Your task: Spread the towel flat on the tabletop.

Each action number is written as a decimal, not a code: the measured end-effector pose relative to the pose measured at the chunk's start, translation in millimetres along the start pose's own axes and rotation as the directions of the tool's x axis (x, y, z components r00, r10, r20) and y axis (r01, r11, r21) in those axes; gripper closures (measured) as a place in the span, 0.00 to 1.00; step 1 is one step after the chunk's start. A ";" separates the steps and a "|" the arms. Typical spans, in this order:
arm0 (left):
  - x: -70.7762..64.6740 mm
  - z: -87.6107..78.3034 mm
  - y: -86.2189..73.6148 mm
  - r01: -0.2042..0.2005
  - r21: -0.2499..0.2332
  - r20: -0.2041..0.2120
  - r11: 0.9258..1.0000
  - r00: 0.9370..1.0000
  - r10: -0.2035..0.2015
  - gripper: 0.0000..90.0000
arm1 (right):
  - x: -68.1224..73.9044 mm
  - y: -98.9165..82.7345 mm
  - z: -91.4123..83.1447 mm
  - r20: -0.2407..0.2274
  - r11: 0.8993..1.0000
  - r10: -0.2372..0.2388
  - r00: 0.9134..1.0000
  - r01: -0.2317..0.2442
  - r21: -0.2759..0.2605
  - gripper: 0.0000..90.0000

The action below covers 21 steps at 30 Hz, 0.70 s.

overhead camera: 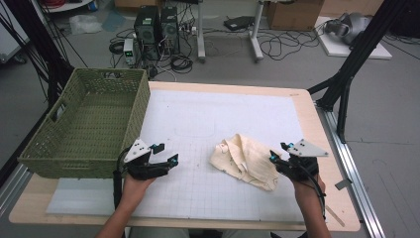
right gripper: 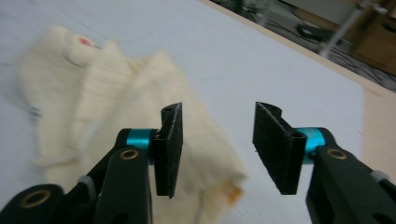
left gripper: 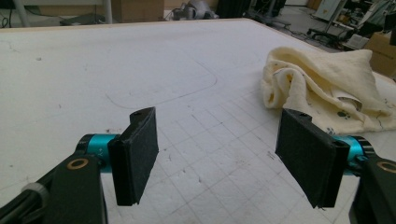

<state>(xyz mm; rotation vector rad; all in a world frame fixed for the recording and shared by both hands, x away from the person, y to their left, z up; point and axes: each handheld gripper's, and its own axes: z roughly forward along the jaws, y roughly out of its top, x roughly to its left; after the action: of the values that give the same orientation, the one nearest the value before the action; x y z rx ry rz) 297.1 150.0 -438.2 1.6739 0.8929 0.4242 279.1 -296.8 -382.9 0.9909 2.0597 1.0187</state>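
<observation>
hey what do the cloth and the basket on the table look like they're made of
Cloth: soft cream fabric, probably cotton knit; it lies in limp folds with a ribbed weave and small printed marks. Basket: olive-green woven strands, matte; the open weave suggests wicker or plastic rattan, can't tell which.

We see even, soft overhead light and faint shadows; the white mat (overhead camera: 198, 124) glares slightly, the right gripper view is motion-blurred (the cloth (right gripper: 116, 121) smears), and the left gripper view stays sharp

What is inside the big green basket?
The woven green basket at the table's left edge looks empty: its bare woven floor shows. The near wall hides the strip of floor right behind it.
</observation>
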 end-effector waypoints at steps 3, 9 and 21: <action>-0.9 0.5 0.1 -0.005 0.001 0.003 1.000 1.000 0.005 0.33 | 15.2 5.3 12.8 -0.070 1.000 -0.028 0.997 0.029 0.008 0.50; -2.3 1.1 -0.5 -0.009 0.009 0.009 1.000 1.000 0.009 0.33 | 49.5 2.2 62.8 -0.084 0.976 -0.143 0.986 0.154 0.152 0.49; -1.2 1.3 -1.2 -0.005 0.011 0.010 1.000 1.000 0.005 0.33 | 25.4 -0.5 61.6 -0.051 0.980 -0.058 0.997 0.067 0.188 0.95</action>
<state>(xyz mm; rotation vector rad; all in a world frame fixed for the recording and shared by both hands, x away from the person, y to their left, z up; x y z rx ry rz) 296.8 148.4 -439.5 1.6870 0.8855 0.4148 313.8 -253.3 -419.4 0.9986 2.2433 0.8309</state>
